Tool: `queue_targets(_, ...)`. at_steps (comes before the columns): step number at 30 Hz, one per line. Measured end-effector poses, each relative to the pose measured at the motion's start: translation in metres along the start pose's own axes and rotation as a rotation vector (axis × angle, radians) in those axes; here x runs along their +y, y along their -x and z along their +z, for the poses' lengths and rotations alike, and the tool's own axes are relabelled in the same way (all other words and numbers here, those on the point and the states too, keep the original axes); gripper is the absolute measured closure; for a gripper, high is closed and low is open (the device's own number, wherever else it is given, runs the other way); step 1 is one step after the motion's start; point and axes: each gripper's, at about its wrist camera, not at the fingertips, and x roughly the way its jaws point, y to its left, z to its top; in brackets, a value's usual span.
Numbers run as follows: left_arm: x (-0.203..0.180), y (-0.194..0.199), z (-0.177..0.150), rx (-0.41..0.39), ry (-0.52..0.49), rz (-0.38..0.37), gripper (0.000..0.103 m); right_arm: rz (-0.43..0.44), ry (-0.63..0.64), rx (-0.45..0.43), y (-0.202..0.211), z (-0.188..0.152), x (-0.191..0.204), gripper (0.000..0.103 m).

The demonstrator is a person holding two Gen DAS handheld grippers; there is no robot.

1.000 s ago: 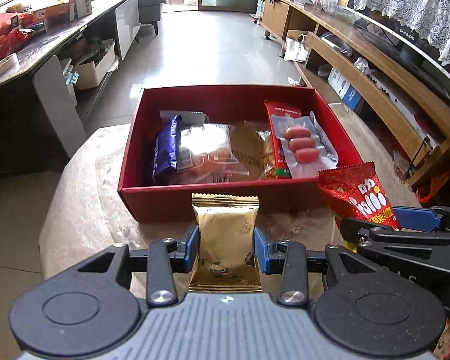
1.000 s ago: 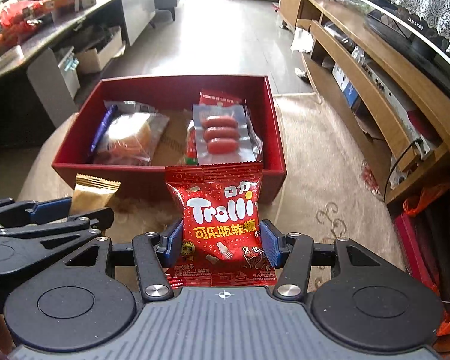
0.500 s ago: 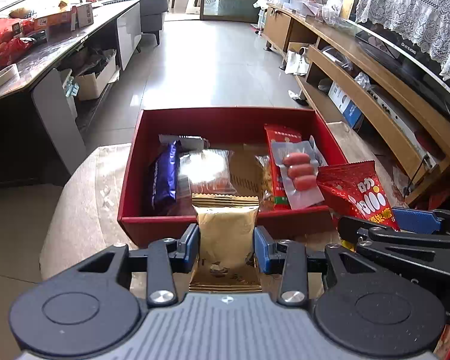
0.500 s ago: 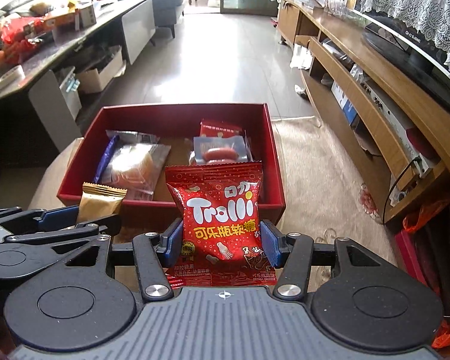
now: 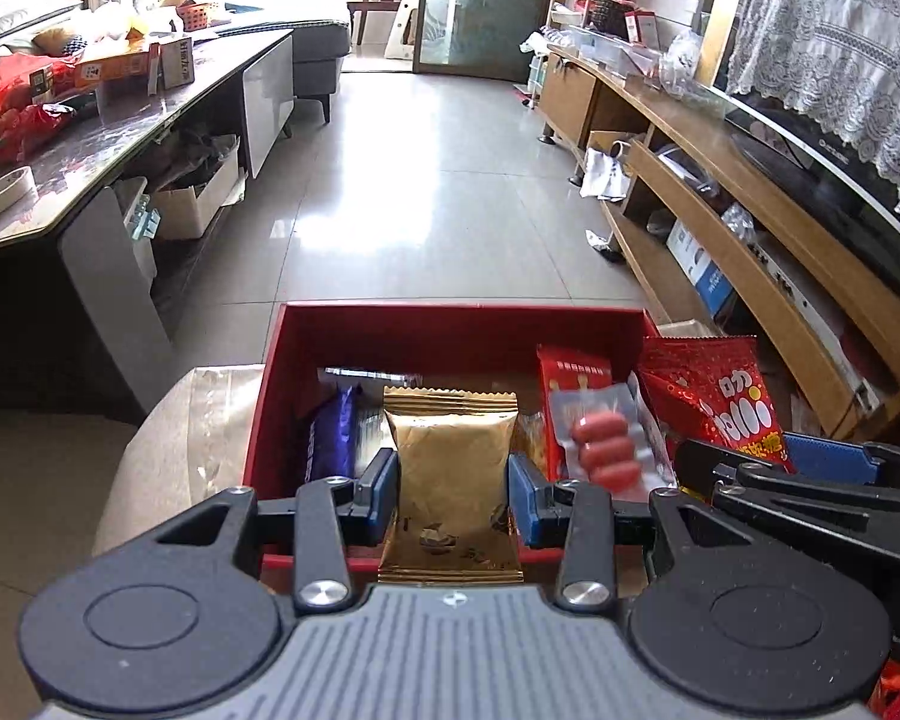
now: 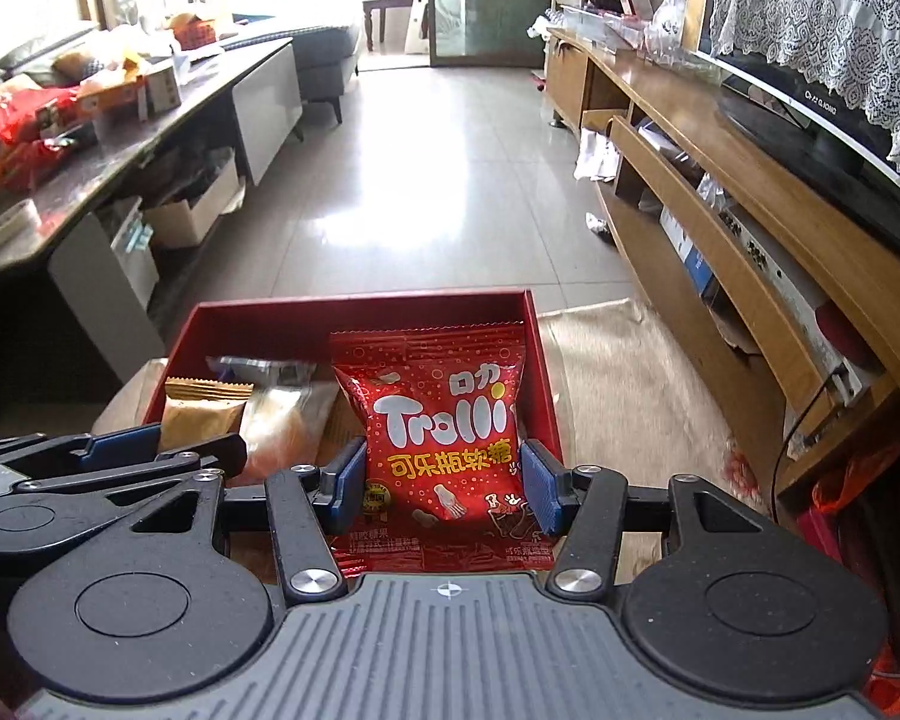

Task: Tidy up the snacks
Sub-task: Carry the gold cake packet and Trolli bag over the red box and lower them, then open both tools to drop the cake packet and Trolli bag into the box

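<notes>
Nearest in the left wrist view, the left gripper (image 5: 453,495) has its jaws closed on the sides of a gold snack packet (image 5: 451,474), which stands upright between the blue pads and hangs over the near wall of the red box (image 5: 450,324). Just to its right, the right gripper (image 6: 444,495) grips a red Trolli gummy bag (image 6: 444,444) the same way, its jaws pressed to both edges of the bag, held upright above the right end of the box. The two grippers sit side by side, close together

Inside the box, beyond the held packets, lie a purple wrapped bar (image 5: 330,438) at the left, a clear-wrapped pastry (image 6: 282,426) near the middle, and a vacuum pack of small sausages (image 5: 606,450) on a red card toward the right. The box rests on a beige patterned tabletop (image 5: 192,420)

Farther off stretch a tiled floor (image 5: 426,180), a long wooden TV cabinet (image 5: 720,222) on the right and a cluttered dark counter (image 5: 90,144) on the left
</notes>
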Motion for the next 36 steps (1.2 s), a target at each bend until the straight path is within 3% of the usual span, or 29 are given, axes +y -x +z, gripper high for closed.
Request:
queue_targets(10,-0.004,-0.039,0.018,0.025,0.013,0.023,0.067,0.010,-0.013,0.017,-0.035,0.016,-0.009,0.042)
queue_targets(23,-0.001,-0.080,0.017,0.104,0.028,0.037,0.068,0.024,-0.033,0.078,-0.072,0.013,-0.009,0.041)
queue_targets(34,0.002,-0.086,0.018,0.117,0.041,0.038,0.066,0.021,-0.033,0.080,-0.079,0.013,-0.010,0.041)
queue_targets(36,0.003,-0.084,0.018,0.115,0.043,0.038,0.065,0.013,-0.038,0.079,-0.078,0.013,-0.011,0.035)
